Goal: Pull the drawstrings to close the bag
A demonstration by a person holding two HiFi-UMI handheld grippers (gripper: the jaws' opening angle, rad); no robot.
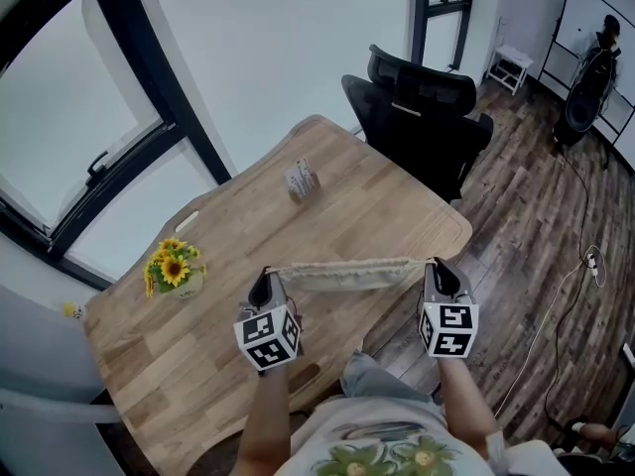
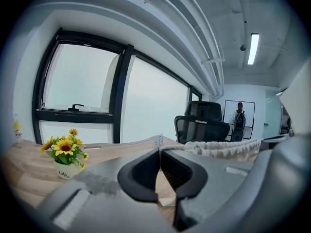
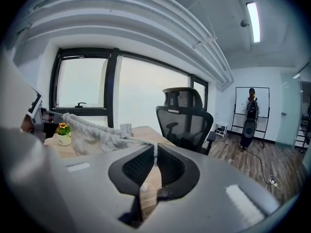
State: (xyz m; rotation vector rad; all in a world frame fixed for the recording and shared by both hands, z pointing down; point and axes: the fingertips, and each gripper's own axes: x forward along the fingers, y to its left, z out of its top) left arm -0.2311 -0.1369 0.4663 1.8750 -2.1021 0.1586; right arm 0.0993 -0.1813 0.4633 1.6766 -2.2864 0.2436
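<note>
The left gripper (image 1: 266,282) has its jaws pressed together, pinching the left drawstring (image 2: 171,148) at their tips. The right gripper (image 1: 437,269) is likewise closed on the right drawstring (image 3: 141,141). The cream bag (image 1: 342,274) is stretched level between the two claws, its mouth gathered into folds. Beneath them lies the near edge of a pale wooden table (image 1: 179,365) with rounded corners. A small pot of sunflowers (image 1: 175,269) stands to the left of the left claw, and a small white object (image 1: 302,179) sits farther out ahead of it. Beyond the right claw is a black office chair (image 1: 417,117) on dark plank flooring (image 1: 536,216). A large dark-framed window (image 1: 79,147) runs along the left wall, and a person (image 3: 250,115) stands at the far end of the room.
</note>
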